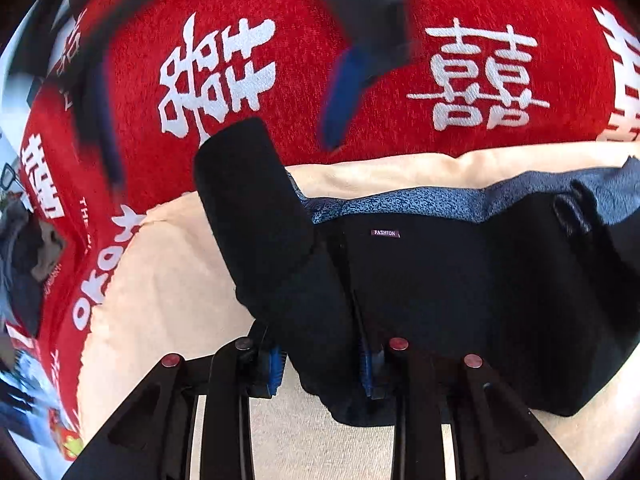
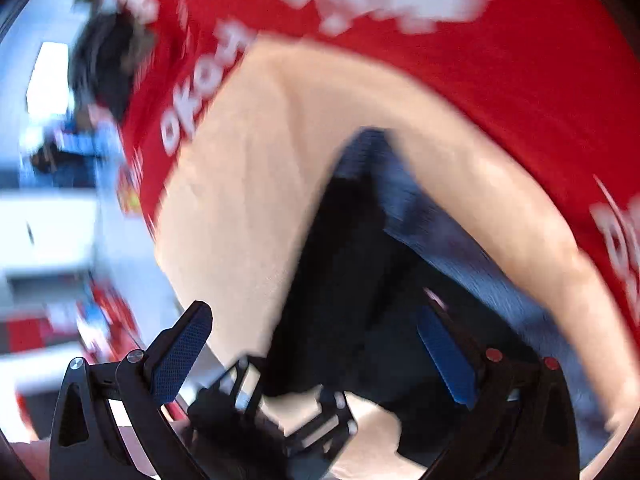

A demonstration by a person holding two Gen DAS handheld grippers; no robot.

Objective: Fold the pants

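At the lower centre of the left wrist view, the left gripper (image 1: 320, 364) is seen pinching a fold of one pair of black pants (image 1: 460, 304). The right gripper (image 2: 320, 356) is spread wide, nothing gripped, its view blurred. The pants are laid on one cream cloth (image 1: 168, 304) over one red blanket (image 1: 320, 92).

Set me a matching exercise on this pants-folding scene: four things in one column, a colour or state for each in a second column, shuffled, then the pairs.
Things:
1. left gripper
2. right gripper
3. cloth with white characters
4. cream sheet

States:
A. red
B. jaws wide apart, nothing clamped
C. lies directly under the black pants
D. closed on a fold of the pants

Pairs: 1-D, 2-B, 3-A, 4-C
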